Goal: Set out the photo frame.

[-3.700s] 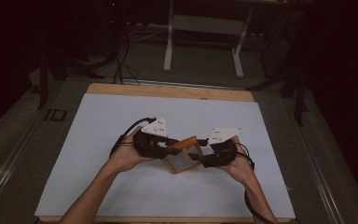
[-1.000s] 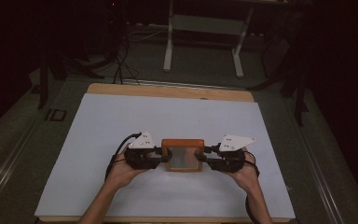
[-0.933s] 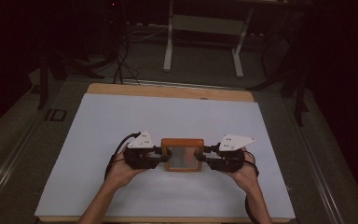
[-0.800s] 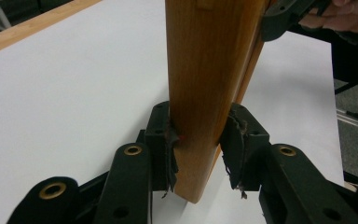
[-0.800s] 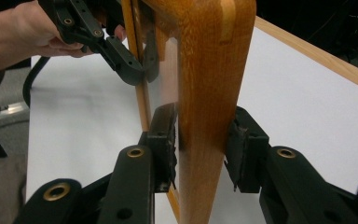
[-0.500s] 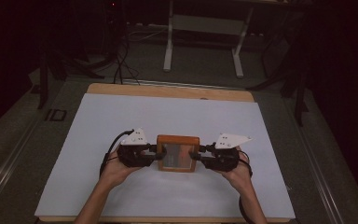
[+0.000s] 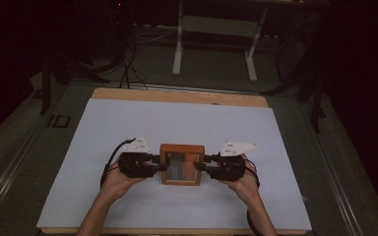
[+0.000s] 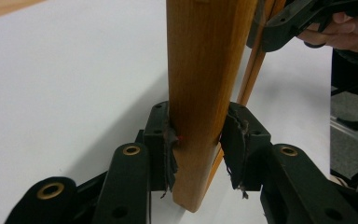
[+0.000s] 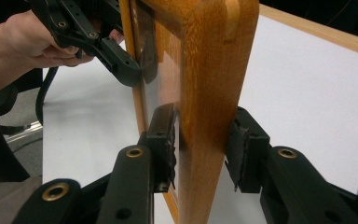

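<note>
A white-topped table (image 7: 128,123) with a bare wooden strip along its far edge carries the work, and near the middle of its near edge a person holds a wooden picture frame (image 7: 181,164) between two hand-held tools. From above the frame shows as a square with a glazed centre, closer to the near edge than the far one and roughly midway between the left and right edges. The left gripper (image 7: 158,165) is clamped on the frame's left rail, and the gripper's own camera shows both pads pressed against that rail (image 8: 200,93), one on each face. The right gripper (image 7: 201,166) is closed on the opposite rail in the same way, its pads squeezing the wood (image 9: 212,107) beside the glass pane (image 9: 165,84). The frame sits level between the two tools, though the pictures do not settle whether its underside rests on the white surface or hangs just above it. The step in hand appears to be a two-handed carry or placing of the frame, with both hands sharing the load. The next move likely calls for the two hands to travel together at the same height, so the frame neither twists nor slips, and for both grips to ease off only once it sits flat and steady.
</note>
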The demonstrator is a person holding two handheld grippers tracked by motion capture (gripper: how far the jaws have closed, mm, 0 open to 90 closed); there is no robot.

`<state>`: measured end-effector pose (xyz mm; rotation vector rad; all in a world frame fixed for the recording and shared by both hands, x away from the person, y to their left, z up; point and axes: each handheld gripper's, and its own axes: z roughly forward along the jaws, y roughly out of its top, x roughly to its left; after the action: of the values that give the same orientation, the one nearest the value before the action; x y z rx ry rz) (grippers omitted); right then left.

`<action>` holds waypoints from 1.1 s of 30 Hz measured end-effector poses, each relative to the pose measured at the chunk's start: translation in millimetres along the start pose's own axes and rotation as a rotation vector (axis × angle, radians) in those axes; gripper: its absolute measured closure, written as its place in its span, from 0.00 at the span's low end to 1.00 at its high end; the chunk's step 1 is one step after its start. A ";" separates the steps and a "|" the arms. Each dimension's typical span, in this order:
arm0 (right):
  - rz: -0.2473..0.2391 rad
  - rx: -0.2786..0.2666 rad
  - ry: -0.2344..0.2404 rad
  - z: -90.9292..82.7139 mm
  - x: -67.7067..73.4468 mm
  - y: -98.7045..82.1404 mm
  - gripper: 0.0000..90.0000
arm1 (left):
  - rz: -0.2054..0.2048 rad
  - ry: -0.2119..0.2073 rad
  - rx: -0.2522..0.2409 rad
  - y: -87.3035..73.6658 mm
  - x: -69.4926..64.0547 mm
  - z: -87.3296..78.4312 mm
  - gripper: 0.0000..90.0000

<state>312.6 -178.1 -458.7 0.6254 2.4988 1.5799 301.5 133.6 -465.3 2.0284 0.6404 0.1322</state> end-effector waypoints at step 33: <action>0.056 0.029 -0.009 17.5 -9.3 -6.9 0.71 | -0.080 0.034 0.024 -7.3 9.1 6.2 0.71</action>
<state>324.6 -169.8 -473.7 0.7101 2.5237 1.5581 308.7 136.1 -476.2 2.0234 0.7468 0.1122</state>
